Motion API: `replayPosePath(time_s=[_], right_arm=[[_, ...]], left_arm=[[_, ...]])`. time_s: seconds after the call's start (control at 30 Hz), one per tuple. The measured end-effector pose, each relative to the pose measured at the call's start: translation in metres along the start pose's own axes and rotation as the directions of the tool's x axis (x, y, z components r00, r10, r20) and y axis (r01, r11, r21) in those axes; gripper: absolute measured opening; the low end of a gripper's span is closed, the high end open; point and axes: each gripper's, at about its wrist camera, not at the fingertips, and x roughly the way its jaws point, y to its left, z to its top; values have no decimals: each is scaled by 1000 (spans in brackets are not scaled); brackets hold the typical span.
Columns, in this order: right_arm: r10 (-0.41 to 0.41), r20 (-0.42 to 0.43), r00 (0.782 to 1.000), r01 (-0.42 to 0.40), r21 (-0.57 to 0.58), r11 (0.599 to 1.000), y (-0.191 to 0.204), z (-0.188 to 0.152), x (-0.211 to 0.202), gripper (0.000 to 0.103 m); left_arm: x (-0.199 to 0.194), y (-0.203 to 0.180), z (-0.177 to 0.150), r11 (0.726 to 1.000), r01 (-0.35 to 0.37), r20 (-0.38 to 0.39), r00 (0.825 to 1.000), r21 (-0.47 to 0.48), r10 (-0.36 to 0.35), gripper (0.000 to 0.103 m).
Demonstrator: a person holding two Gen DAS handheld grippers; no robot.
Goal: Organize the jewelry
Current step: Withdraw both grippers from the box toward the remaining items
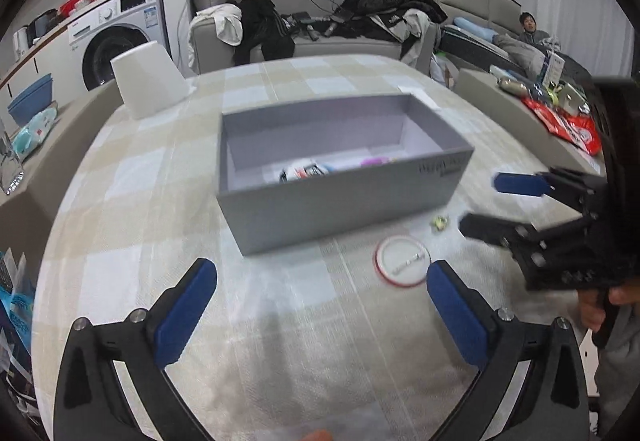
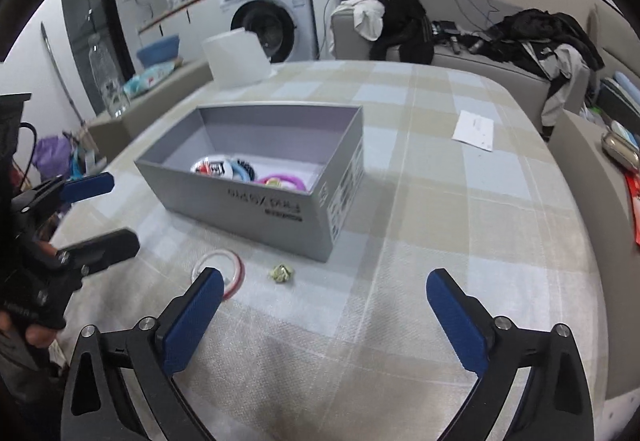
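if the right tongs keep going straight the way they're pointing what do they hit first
Probably the bare checked tablecloth just right of the grey box. The right tongs are open and empty; the small crumpled greenish piece and the red-rimmed ring lie left of that line. Depth is hard to judge.

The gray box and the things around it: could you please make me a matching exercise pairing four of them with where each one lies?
Things:
1. pink ring
2. red-rimmed round disc
3. small green trinket
4. white paper slip

Places:
A. on the cloth far beyond the box
B. inside the gray box
C. on the cloth, partly behind a right gripper finger
D. on the cloth by the box's near corner

Pairs: 1-B, 2-C, 3-D, 4-A
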Motion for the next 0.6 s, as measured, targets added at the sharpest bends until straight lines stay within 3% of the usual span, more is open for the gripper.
replayPosePath(time_s=[0.07, 0.2, 0.27, 0.37, 0.6], right_arm=[[4, -31, 1000, -5, -19, 1000, 4, -1, 6, 60], [24, -51, 998, -27, -53, 998, 11, -7, 9, 52], [26, -60, 998, -30, -67, 997, 14, -7, 11, 40], [17, -74, 997, -24, -90, 996, 21, -8, 17, 30], [-2, -72, 997, -9, -151, 989, 35, -8, 22, 18]], left_arm=[[4, -1, -1, 1000, -1, -14, 1000, 5, 1, 102], [7, 0, -1, 1000, 8, -29, 1000, 0, -8, 102], [9, 1, -2, 1000, 9, -36, 999, -2, -9, 102], [11, 1, -3, 1000, 7, -42, 999, -1, -7, 102], [16, -3, -7, 1000, 12, -62, 998, 12, -11, 102]])
